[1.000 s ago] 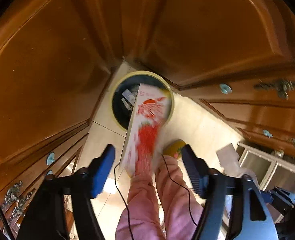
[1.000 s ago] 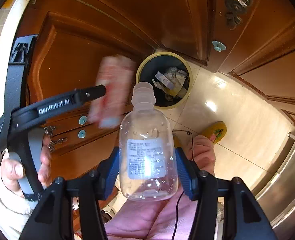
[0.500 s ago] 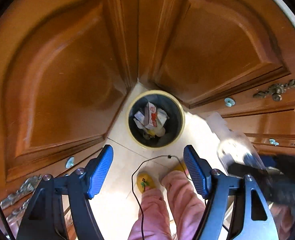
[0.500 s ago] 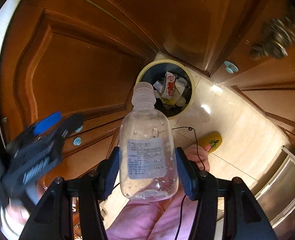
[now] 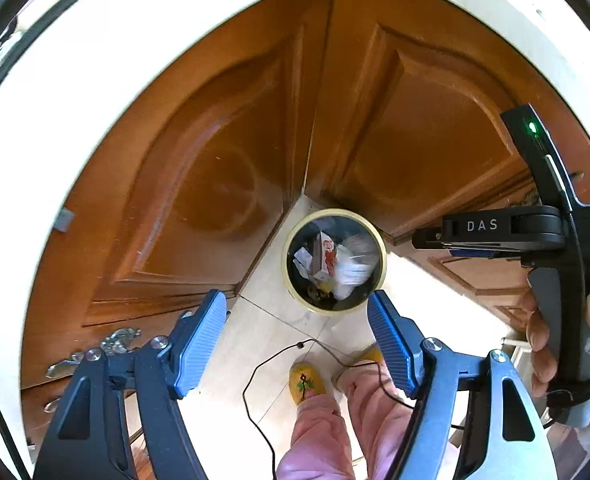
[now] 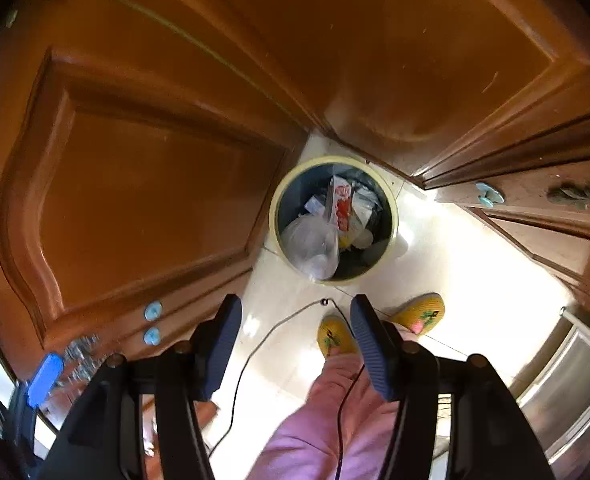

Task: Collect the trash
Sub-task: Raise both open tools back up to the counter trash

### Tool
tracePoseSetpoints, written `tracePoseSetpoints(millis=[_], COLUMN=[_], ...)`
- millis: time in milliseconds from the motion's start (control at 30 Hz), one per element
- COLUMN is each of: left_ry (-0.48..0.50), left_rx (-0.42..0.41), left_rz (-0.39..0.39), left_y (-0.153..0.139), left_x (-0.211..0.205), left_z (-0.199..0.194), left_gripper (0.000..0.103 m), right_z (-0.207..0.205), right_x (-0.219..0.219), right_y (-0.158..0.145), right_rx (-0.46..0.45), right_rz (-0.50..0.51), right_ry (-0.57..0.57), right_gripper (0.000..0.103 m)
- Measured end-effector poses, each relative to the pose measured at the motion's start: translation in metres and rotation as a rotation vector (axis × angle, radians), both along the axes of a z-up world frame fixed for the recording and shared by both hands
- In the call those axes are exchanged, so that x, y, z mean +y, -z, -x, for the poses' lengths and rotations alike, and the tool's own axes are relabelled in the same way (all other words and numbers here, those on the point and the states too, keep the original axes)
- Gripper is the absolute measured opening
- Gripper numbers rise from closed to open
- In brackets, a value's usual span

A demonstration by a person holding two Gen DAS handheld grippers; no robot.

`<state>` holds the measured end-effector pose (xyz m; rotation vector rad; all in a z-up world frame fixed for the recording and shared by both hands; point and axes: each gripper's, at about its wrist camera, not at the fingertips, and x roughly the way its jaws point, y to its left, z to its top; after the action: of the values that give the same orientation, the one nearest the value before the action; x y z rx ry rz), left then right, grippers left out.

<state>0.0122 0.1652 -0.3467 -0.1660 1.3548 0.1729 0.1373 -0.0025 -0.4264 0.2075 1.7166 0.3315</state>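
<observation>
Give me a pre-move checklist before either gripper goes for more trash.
1. Clear bottle inside the trash bin: ok.
2. Red and white carton inside the bin: ok.
3. Right gripper empty, its jaws just opening: ok.
4. Left gripper empty, jaws apart: ok.
5. Black cable clear of the feet: not ok, it trails past the yellow slippers.
6. More trash within reach: cannot tell.

Glossy varnished wood cabinet doors (image 6: 143, 184); polished tile floor (image 6: 467, 280); clear plastic bottle (image 6: 311, 244); ribbed tongs pads (image 5: 199, 344).
</observation>
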Motion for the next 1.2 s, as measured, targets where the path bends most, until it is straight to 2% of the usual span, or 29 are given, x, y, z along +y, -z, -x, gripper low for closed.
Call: tracePoseSetpoints(millis=[233, 367, 600, 767, 867, 1000, 1133, 1200], left_ry=[-0.006, 0.03, 0.108, 0.214, 0.261, 0.331, 0.412, 0.445], left_rx=[-0.048, -0.079, -0.159, -0.223, -0.283, -0.357, -0.452, -0.497], left_rz=[0.0, -0.011, 0.02, 0.05, 0.063, 0.088, 0.078, 0.067], left_y=[-0.025, -0.047, -0.093, -0.134, -0.162, -0.198, -0.235, -0.252], left_x=[0.012, 0.007, -0.02, -0.058, -0.08, -0.106, -0.135, -0.146], left_z=[-0.002, -0.005, -0.009, -0.009, -0.006, -0.004, 0.005, 0.01], left_gripper=[0.071, 0.072, 0.075, 0.078, 0.083, 0.084, 0.085, 0.089], right_z=[0.016, 0.035, 0.065, 0.084, 0.097, 0.117, 0.138, 0.15], right_x=[-0.002, -0.006, -0.021, -0.047, -0.072, -0.103, -0.132, -0.145], right_y=[-0.019, -0.043, -0.123, -0.181, -0.217, -0.252, -0.287, -0.301], right_rx=[-0.026, -0.031, -0.145, -0.26, -0.331, -0.417, -0.485, -0.52], right_rz=[0.011, -0.002, -0.026, -0.006, 0.018, 0.038, 0.071, 0.084], right_ry=[-0.02, -0.045, -0.079, -0.069, -0.027, 0.049, 0.113, 0.149], right_gripper=[0.057, 0.057, 0.057, 0.057, 0.057, 0.057, 0.057, 0.057])
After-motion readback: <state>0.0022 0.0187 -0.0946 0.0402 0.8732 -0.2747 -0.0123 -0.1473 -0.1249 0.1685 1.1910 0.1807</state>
